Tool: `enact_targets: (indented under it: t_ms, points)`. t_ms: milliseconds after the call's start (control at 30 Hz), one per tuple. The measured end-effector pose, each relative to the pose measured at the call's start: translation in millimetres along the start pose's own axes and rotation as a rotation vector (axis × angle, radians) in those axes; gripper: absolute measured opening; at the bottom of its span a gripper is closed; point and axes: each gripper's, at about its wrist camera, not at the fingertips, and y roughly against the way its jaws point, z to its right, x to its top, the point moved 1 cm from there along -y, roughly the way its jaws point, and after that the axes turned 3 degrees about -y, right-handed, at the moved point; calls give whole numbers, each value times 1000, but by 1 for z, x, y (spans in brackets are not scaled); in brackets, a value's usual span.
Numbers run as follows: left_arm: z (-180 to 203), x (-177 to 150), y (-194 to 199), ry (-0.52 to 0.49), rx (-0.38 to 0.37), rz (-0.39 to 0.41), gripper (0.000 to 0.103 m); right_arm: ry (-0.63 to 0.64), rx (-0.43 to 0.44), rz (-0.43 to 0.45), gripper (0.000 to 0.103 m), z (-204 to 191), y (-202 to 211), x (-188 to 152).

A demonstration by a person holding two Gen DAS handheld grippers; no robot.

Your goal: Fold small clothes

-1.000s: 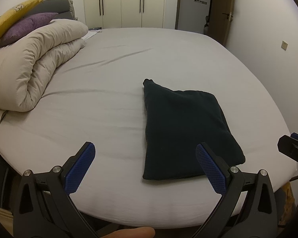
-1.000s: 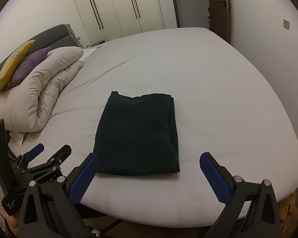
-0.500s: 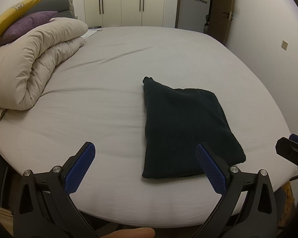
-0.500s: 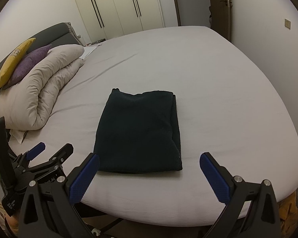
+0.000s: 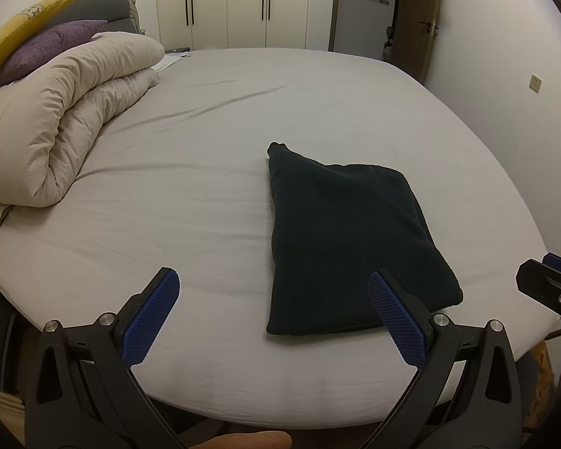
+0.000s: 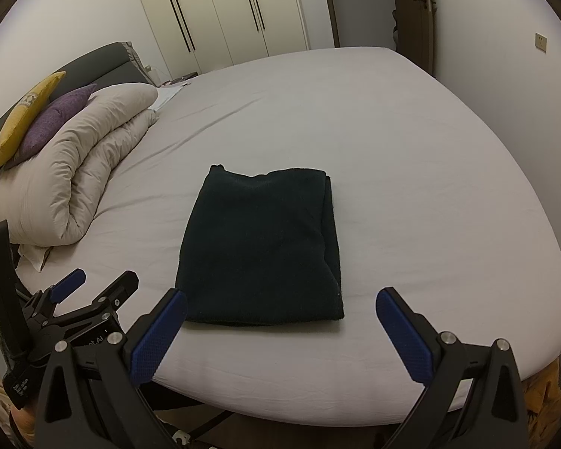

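Observation:
A dark folded garment (image 5: 348,239) (image 6: 263,247) lies flat as a neat rectangle on the grey bed sheet (image 5: 205,142) (image 6: 411,172), near the front edge. My left gripper (image 5: 273,314) hovers open over the bed's near edge, its right fingertip in front of the garment's near right corner. My right gripper (image 6: 280,333) is open too, held back just short of the garment's near edge, nothing between its blue pads. The left gripper also shows at the lower left of the right wrist view (image 6: 93,292).
A rolled beige duvet (image 5: 56,119) (image 6: 71,172) sits at the left with purple (image 5: 45,50) and yellow (image 5: 22,28) pillows behind it. Wardrobe doors (image 5: 243,3) and a doorway stand beyond the bed. A wall (image 5: 523,56) runs along the right side.
Both grippers have drawn back and lifted slightly; the garment lies unmoved and sits a little farther off in both views.

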Motion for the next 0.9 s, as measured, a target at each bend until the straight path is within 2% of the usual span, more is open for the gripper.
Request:
enact_targets:
  t_ms: [900]
  points:
    - [1,0,0,0,0,-1,103,2,1,-1,103,1,-1,0]
